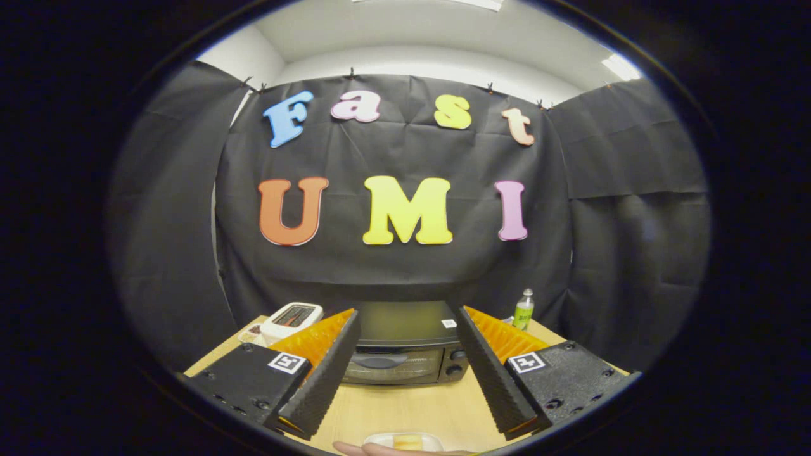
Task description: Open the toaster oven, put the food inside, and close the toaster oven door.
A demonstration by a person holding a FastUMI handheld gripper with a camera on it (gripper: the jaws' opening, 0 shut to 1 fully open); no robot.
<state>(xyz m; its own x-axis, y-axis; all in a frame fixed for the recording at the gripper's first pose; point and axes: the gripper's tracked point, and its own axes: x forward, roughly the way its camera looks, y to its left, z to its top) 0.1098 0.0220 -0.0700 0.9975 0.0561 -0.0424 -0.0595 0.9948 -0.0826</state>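
Note:
A black toaster oven [405, 345] stands on the wooden table [405, 408] beyond my fingers, its glass door shut, with the handle [379, 361] across the door top and knobs [457, 362] at its right. My gripper [405, 373] hangs above the table, open, with nothing between its black ridged fingers [326, 373]. Below and nearer than the fingers, a white plate [402, 441] holds a pale yellow piece of food [407, 440]. A person's hand [370, 449] touches the plate's near rim.
A white kitchen scale [291, 318] sits left of the oven at the table's back. A small green-labelled bottle [523, 310] stands right of the oven. Black cloth walls close in behind and on both sides.

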